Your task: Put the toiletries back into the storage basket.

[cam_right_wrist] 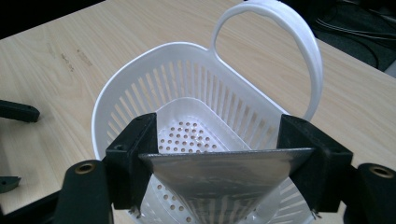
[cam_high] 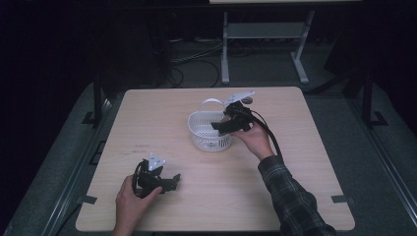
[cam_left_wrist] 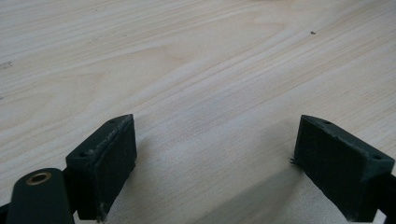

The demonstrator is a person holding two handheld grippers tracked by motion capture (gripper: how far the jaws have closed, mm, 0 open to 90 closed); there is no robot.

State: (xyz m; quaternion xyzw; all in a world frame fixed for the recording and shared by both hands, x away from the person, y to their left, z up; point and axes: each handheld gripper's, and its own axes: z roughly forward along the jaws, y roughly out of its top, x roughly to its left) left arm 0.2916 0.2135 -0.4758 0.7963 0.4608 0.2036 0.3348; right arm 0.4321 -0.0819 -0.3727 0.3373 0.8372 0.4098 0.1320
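Note:
A white slotted plastic basket (cam_high: 199, 119) with a loop handle (cam_high: 210, 101) stands upright near the middle of the wooden table (cam_high: 295, 162). My right gripper (cam_high: 220, 127) hovers over its right rim. In the right gripper view the gripper (cam_right_wrist: 217, 151) is shut on a flat grey metal blade (cam_right_wrist: 224, 184), which narrows downward into the basket (cam_right_wrist: 116, 93). The basket floor is perforated and looks bare. My left gripper (cam_high: 174, 180) rests low near the table's front left. In its own view the left gripper (cam_left_wrist: 215, 149) is open over bare wood with nothing between the fingers.
Behind the table, a white desk frame (cam_high: 225, 49) and loose cables (cam_high: 196, 54) lie on the dark floor. The basket handle (cam_right_wrist: 299, 32) arches up on its far side. Table edges run close to both forearms.

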